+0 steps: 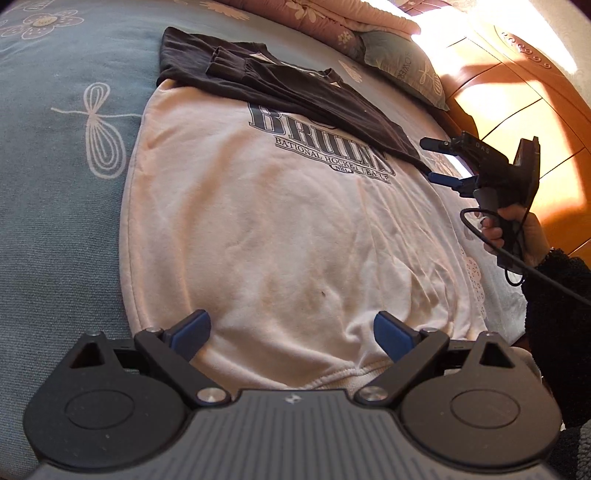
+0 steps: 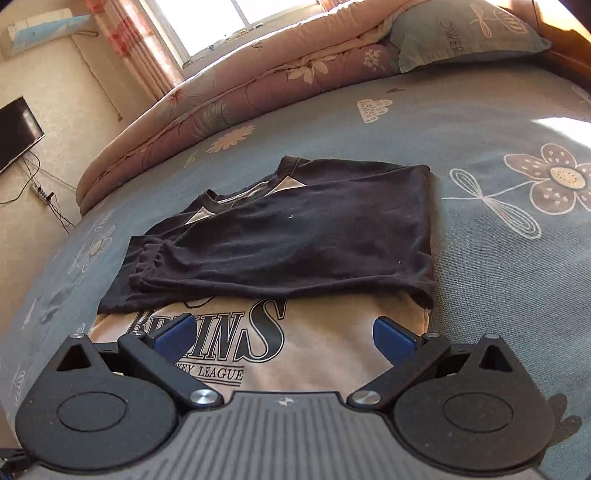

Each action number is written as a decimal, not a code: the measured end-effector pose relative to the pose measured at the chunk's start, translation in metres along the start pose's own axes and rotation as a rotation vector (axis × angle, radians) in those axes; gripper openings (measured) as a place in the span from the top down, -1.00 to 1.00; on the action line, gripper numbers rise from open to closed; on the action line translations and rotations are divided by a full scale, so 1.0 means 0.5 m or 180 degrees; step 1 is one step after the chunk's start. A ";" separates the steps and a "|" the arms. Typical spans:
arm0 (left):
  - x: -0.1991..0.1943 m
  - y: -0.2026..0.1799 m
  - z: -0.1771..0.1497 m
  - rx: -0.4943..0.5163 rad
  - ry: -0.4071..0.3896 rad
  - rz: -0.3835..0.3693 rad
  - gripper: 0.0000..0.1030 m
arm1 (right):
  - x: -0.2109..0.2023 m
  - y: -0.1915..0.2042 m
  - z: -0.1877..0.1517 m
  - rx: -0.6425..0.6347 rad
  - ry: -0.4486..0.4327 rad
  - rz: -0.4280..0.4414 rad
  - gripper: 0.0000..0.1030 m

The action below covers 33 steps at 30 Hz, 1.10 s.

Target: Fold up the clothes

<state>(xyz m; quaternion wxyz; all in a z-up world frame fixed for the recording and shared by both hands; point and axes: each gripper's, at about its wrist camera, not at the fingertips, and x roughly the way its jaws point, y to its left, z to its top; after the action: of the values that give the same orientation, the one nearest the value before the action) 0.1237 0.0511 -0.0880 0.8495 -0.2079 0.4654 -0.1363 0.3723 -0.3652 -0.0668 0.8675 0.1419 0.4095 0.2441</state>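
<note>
Hovering, both jaws spread and empty: left gripper at sweatshirt hem, right gripper over its print. Risk: shallow pinch drags folded dark sleeves askew.

A bed fills the room's middle, covered in a blue-grey sheet printed with flowers and dragonflies. A rolled pink floral quilt lies along its far side, a blue-grey pillow beside it. A sunlit window with a red-patterned curtain stands behind. A dark television hangs on the beige wall above a power strip. Orange wooden furniture glows in sunlight.
</note>
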 end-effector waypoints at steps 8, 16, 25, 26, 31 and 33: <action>0.009 -0.010 0.014 0.0043 0.0029 0.0064 -0.88 | 0.054 -0.040 0.029 -0.0047 -0.0098 -0.0365 -0.97; 0.004 -0.032 0.039 0.0362 -0.0058 0.0111 -0.88 | 0.012 0.021 -0.030 -0.0255 0.0208 -0.0278 -1.00; -0.005 -0.012 0.022 0.0189 0.0047 0.0057 -0.88 | -0.114 0.050 -0.168 -0.0245 0.0437 -0.0292 -1.00; -0.009 -0.015 0.029 0.0239 0.0027 0.0106 -0.88 | -0.129 0.068 -0.186 -0.0343 0.0464 -0.0244 -1.00; 0.005 -0.040 0.092 0.0445 -0.0105 0.0150 -0.88 | -0.153 0.138 -0.279 -0.0706 0.0545 -0.0113 -1.00; 0.030 -0.048 0.125 0.0537 -0.0155 0.0165 -0.88 | -0.146 0.152 -0.314 -0.0776 0.0574 -0.0083 -1.00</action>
<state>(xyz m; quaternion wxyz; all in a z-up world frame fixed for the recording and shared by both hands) 0.1836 0.0382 -0.0574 0.8783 -0.1267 0.4367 -0.1479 0.1869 -0.3335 -0.0842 0.8411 0.0077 0.4550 0.2925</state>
